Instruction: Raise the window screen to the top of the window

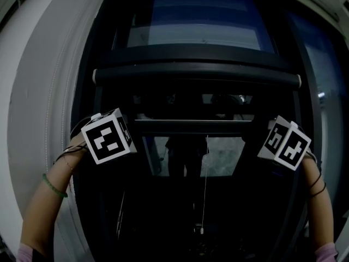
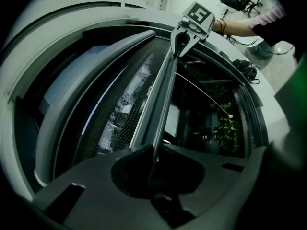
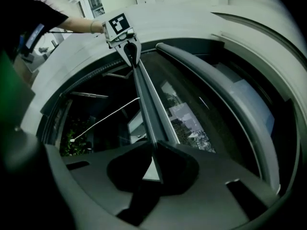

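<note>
The window screen's dark bottom bar (image 1: pixel 193 126) runs level across the black window frame, about halfway up. My left gripper (image 1: pixel 132 125) is shut on the bar's left end and my right gripper (image 1: pixel 260 129) is shut on its right end. In the left gripper view the bar (image 2: pixel 160 104) passes from my left gripper (image 2: pixel 154 153) to the right gripper (image 2: pixel 178 44) at the far end. The right gripper view shows the same bar (image 3: pixel 148 104) between my right gripper (image 3: pixel 154 150) and the left gripper (image 3: pixel 132 56). Mesh (image 2: pixel 120 109) stretches from the bar to the roller tube (image 1: pixel 196 75) above.
A thin white pull cord (image 1: pixel 204 184) hangs below the bar in front of the dark glass. White wall and frame (image 1: pixel 38 91) curve around the window on the left. Green plants (image 2: pixel 228 128) show outside, below the bar.
</note>
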Tool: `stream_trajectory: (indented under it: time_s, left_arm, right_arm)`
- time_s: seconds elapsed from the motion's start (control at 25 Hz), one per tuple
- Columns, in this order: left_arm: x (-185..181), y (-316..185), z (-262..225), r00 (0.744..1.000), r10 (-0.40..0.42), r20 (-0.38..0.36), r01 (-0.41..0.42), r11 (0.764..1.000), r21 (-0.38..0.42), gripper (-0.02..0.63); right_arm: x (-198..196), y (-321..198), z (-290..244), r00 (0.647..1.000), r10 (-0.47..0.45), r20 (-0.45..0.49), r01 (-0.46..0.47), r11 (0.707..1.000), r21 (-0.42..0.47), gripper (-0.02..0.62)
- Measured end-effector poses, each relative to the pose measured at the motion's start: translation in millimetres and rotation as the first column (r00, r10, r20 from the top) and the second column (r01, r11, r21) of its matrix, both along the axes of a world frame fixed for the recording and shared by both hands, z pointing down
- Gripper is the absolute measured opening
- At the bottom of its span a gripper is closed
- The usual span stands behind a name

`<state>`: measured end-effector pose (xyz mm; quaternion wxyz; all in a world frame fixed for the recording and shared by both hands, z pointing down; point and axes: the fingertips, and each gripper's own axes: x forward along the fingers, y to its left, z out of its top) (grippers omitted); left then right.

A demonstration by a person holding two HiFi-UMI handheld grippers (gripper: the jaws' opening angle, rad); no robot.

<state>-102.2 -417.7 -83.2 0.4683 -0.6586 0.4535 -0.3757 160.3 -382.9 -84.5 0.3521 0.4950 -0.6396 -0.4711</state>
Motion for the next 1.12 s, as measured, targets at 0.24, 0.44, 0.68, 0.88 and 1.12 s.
stream_trajectory:
  time_s: [0.24, 0.44, 0.68, 0.88, 1.12]
  left_arm:
    - [-7.9, -1.7, -63.5, 0.996, -0.083, -0.034, 0.086, 0.992, 0.093, 0.04]
    - [-8.6, -2.7, -99.7, 0.988, -0.129, -0.086, 0.139, 0.982, 0.128, 0.043]
    - [-14.4, 0.6, -110.2, 0.982, -0.143, -0.121, 0.153, 0.985, 0.079, 0.049]
    - [-6.4, 1.1, -118.7, 0.991, -0.07, -0.114, 0.093, 0.974, 0.209, 0.051]
    - [-3.5, 19.9, -123.6, 0.983, -0.004, -0.185, 0.06, 0.952, 0.302, 0.051]
  right_arm:
    - [-0.3, 1.2, -60.9, 0.999, 0.028, 0.039, -0.031, 0.997, 0.074, 0.041]
    - [1.1, 1.1, -101.2, 0.996, 0.045, 0.081, -0.054, 0.991, 0.12, 0.046]
    - [0.3, 2.9, -121.9, 0.993, 0.043, 0.113, -0.053, 0.995, 0.088, 0.052]
    - [0.2, 3.0, -122.0, 0.988, -0.017, 0.151, -0.01, 0.985, 0.171, 0.057]
    - [0.7, 18.5, -125.2, 0.943, -0.158, 0.292, 0.078, 0.961, 0.266, 0.06]
